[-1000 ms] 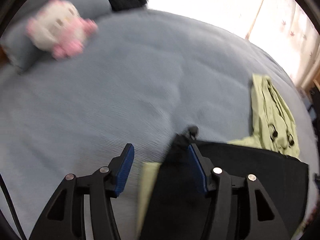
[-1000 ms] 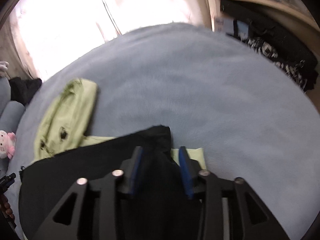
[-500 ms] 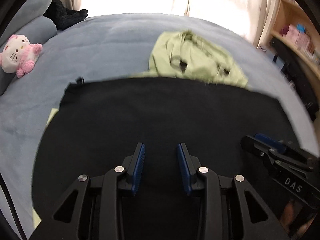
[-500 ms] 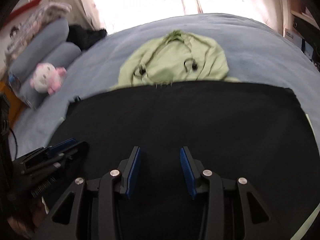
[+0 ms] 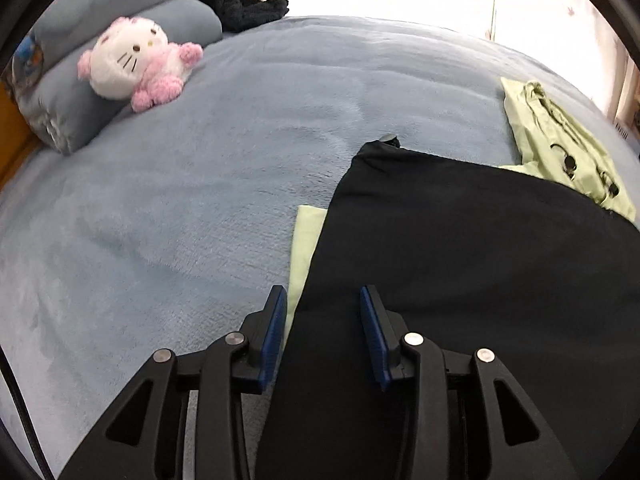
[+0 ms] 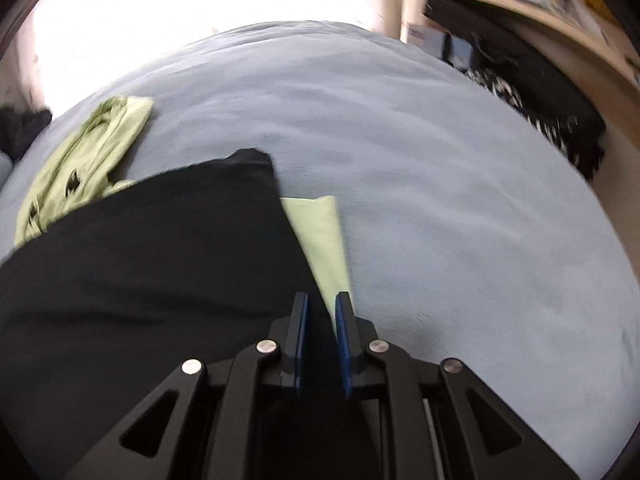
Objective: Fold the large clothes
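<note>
Since half a second ago both cameras have swung from the middle of the black garment out to its side edges, and the other gripper has dropped out of each view.

Left wrist view: I see the left gripper (image 5: 322, 334) at the left edge of the black garment (image 5: 480, 260), which lies on the blue bed (image 5: 180, 200). The jaws have just been opening slightly and stand partly apart, with the garment's edge between them. The blue pads do not appear to press on it, so I judge no grip yet. A strip of the light green garment (image 5: 306, 240) shows beneath the black edge, and its hood lies far right. A plush toy (image 5: 132, 64) rests against the pillows (image 5: 72, 108) at far left.

Right wrist view: the right gripper (image 6: 322, 340) sits at the right edge of the black garment (image 6: 140, 280). Its jaws have just been closing and are now narrow, with black cloth running between the pads, which I judge to be pinched. The light green garment (image 6: 324, 236) lies just beside the right pad.

Risks: the right jaws may catch the green layer along with the black. The left jaws, if raised before closing, would leave their edge behind and skew the fold.
</note>
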Demonstrator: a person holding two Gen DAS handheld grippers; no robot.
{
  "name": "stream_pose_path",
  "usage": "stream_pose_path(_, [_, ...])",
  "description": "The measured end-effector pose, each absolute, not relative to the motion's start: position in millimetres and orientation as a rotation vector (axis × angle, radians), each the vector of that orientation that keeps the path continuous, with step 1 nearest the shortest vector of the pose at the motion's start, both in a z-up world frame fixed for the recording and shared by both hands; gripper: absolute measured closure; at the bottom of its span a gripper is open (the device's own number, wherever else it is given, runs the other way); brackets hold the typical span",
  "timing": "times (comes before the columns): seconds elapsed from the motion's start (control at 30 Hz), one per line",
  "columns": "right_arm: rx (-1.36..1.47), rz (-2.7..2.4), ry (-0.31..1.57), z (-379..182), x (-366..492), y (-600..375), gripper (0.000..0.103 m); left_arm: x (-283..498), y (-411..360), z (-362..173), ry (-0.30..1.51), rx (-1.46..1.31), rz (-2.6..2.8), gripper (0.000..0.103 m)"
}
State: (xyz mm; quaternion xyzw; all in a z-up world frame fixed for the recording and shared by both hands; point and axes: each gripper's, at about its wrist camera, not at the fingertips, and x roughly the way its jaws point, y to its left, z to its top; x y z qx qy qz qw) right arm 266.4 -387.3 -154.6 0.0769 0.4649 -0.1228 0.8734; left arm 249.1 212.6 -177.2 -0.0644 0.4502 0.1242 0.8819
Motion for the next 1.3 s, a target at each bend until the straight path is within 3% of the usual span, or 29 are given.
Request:
stream_pose_path(0.17, [0.244, -0.228, 0.938, -134.6, 241.5, -379.0, 0.089, 236.7, 202.6, -162.9, 0.947, -0.128, 0.255, 0.066])
stream_pose_path(0.43, [0.243, 0.039, 0.890, -98.4, 184.6, -284.7, 0.086, 153.9, 147.1, -124.2, 0.894, -0.148, 0.125, 0.065])
stream_pose_path(0.77, [0.129, 0.237, 0.965, -129.7, 154.2, -169.2, 0.083, 109.2, 73.0, -150.7, 0.934, -0.142, 0.048, 0.065])
stream_pose_path(0.93, [0.142, 0.169, 1.000, -146.0, 157.9, -189.3, 0.083, 110.1, 77.9, -162.6, 0.915, -0.077, 0.120, 0.063])
stream_pose_path(1.13, [0.069, -0.127, 0.978, -150.4, 143.7, -278.4, 0.083, 110.1, 125.6, -169.4, 0.921, -0.104, 0.234, 0.062])
stream_pose_path(1.3, [0.284, -0.148, 0.976, -161.1, 126.7, -331.9, 0.085, 100.5, 144.4, -173.2, 0.918, -0.167, 0.255, 0.062])
